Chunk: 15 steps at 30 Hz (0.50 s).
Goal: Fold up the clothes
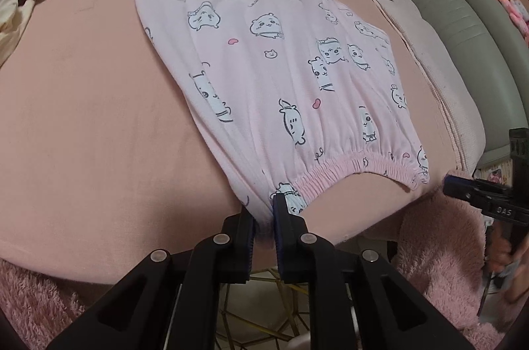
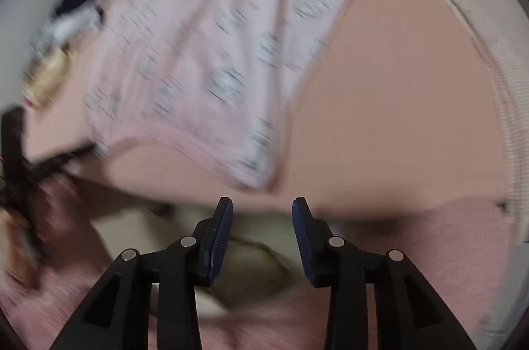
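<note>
Our left gripper (image 1: 263,211) pinches the near left waistband corner of the pink pyjama shorts (image 1: 264,52) lying flat on the bed (image 1: 82,118); our right gripper (image 2: 262,211) hangs spread and empty. We should grip the near right corner evenly, keeping the waistband taut.

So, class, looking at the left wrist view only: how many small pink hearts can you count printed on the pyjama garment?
3. One heart sits mid-garment, one lower down, one just above the elastic waistband. Folds may hide others.
</note>
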Motion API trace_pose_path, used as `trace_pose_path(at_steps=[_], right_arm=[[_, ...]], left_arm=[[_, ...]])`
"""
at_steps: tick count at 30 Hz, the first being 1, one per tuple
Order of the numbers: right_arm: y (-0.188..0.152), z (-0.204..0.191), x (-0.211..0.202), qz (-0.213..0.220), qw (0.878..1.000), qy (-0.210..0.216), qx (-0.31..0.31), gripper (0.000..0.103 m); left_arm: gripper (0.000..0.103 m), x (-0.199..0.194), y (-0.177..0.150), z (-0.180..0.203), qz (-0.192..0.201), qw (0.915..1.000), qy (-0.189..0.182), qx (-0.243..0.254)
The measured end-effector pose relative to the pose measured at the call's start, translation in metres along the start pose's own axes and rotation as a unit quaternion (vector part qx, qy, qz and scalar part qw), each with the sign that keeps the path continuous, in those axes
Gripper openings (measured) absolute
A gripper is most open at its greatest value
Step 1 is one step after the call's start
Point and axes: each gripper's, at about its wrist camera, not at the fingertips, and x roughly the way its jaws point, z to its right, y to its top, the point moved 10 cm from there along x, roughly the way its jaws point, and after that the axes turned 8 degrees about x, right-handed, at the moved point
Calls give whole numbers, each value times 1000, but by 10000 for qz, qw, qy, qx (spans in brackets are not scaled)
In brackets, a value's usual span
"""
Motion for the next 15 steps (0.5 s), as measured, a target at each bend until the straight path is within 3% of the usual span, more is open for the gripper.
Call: trace_pose_path(at_steps=[9,12,13,15], right_arm=[[-8,-2,25,1147,9927,-361,-29,37],[-6,5,14,1413,9893,-39,356,37],[-5,7,11,1452,9880,110,514,39],[-5,4,18,1238,9895,299,678,52]], left_arm=[[12,-1,-9,-6,13,9993,-209,-310],[16,-13,-5,-9,211,9989,-138,-384],[22,-19,-3,-9,306,9988,-79,-365],[43,-26,-1,-9,428,9987,47,-260]])
